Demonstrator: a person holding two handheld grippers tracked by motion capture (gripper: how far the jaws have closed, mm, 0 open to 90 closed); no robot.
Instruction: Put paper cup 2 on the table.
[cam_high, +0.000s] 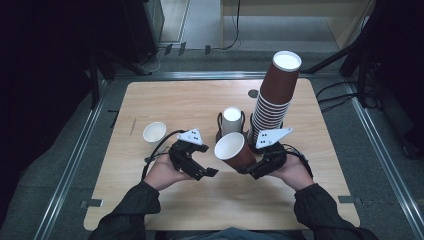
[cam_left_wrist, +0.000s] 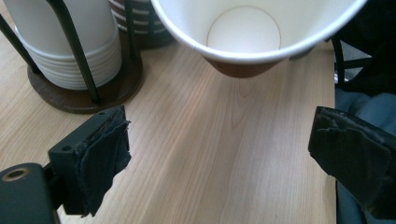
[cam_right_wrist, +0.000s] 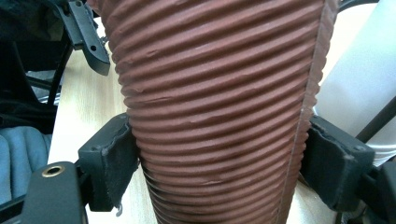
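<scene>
A brown ribbed paper cup lies tilted above the table, its white mouth turned to the left. My right gripper is shut on its lower body, and in the right gripper view both pads press the cup's ribbed wall. My left gripper hovers just left of the cup. Its jaws stand wide open with nothing between them. The cup's open mouth faces that gripper from a short way ahead.
A tall stack of brown cups stands at the back right. Beside it a black wire holder keeps a stack of white cups. A single white cup stands at the left. Bare wood lies near the front edge.
</scene>
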